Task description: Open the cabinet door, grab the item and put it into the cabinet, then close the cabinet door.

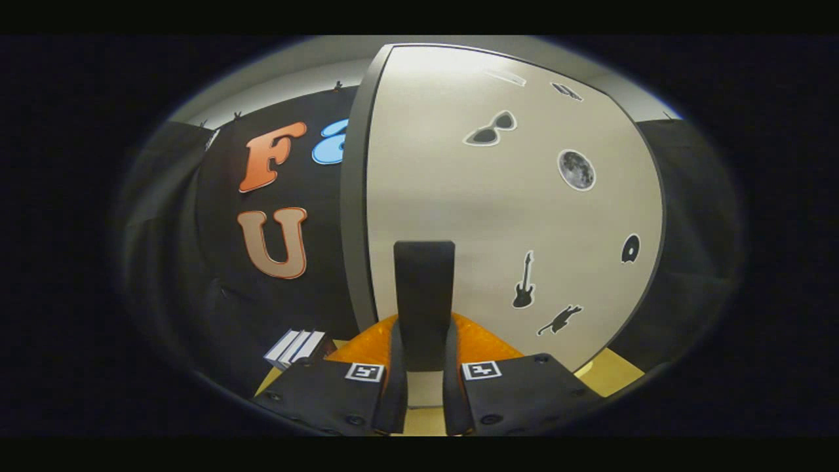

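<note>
Presently my gripper (425, 393) is clamped on a dark flat upright item (424, 295), both fingers (396, 387) pressing its sides. The cabinet door (511, 196), pale and stickered, stands just beyond, seemingly shut or edge-on; I cannot tell. Judged step: carrying the item. Next requires an open cabinet mouth.

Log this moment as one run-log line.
phase: door handling | gripper: fingers shut on door handle | cabinet door: stickered face ahead | item: orange object below handle, beyond fingers
</note>
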Available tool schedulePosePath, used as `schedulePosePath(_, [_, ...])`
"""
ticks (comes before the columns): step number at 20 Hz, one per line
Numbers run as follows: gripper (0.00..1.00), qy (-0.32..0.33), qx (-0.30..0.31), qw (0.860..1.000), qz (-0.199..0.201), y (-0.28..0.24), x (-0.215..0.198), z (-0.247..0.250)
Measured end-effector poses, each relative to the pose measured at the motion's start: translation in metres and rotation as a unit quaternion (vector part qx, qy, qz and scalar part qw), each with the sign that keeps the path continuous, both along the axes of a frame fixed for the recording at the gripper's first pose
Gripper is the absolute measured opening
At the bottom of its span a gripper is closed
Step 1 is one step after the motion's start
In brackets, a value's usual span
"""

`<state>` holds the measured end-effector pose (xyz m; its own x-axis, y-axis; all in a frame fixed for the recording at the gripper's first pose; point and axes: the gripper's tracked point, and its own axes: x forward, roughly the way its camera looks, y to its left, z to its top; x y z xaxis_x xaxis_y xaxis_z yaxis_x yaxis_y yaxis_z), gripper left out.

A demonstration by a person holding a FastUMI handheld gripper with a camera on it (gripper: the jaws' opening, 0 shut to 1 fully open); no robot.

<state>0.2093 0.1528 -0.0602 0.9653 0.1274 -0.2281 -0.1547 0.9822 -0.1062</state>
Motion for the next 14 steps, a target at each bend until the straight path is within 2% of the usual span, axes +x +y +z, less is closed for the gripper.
schedulePosePath(6, [0.29, -0.019, 0.008, 1.0, 0.009, -0.006, -0.016, 0.004])
schedulePosePath(10, [0.26, -0.024, -0.004, 0.999, 0.023, -0.015, -0.036, 0.006])
schedulePosePath(14, [0.22, -0.023, 0.011, 0.999, 0.025, -0.035, -0.067, 0.013])
